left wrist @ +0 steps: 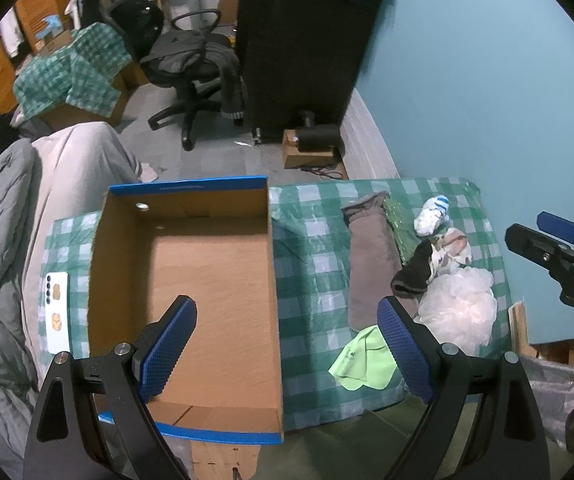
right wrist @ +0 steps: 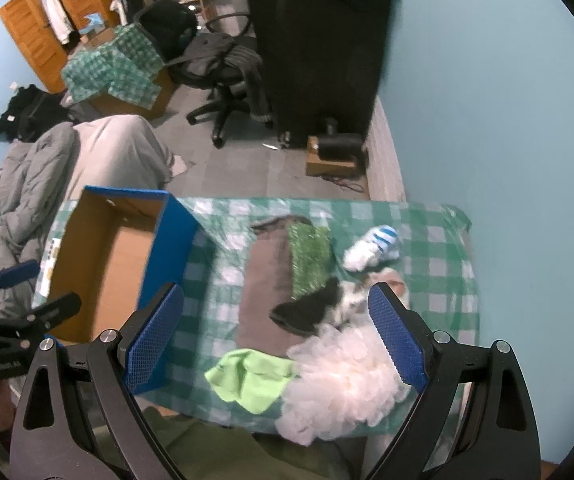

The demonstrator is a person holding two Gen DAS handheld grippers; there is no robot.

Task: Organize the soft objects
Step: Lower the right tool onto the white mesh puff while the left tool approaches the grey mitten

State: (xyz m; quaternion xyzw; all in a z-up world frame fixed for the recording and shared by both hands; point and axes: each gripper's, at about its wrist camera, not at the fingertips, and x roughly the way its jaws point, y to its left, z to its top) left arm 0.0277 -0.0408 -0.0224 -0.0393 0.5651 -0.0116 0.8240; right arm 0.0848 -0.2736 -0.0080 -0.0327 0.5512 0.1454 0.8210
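An open cardboard box [left wrist: 207, 280] with blue outer walls stands on the table [left wrist: 311, 248], which is covered by a green-and-white checked cloth, and nothing lies inside it. All the soft things sit to the right of the box: a brown cloth [right wrist: 263, 292] lies flat nearest to it, with a strip of green artificial turf [right wrist: 309, 258] along the cloth's far right edge. A lime-green cloth [right wrist: 249, 376] is crumpled at the near edge of the table, touching a white mesh bath pouf [right wrist: 347, 376] further right of the box. A black sock [right wrist: 307, 308] lies across the brown cloth's right side, against a patterned bundle, and a white sock with blue stripes [right wrist: 371, 246] rests farthest from the box. The left hand-held gripper [left wrist: 287, 348] hovers above the box's near right corner, fingers spread wide and gripping nothing. The right hand-held gripper [right wrist: 275, 336] hangs above the green cloth and the pouf, equally wide apart and empty.
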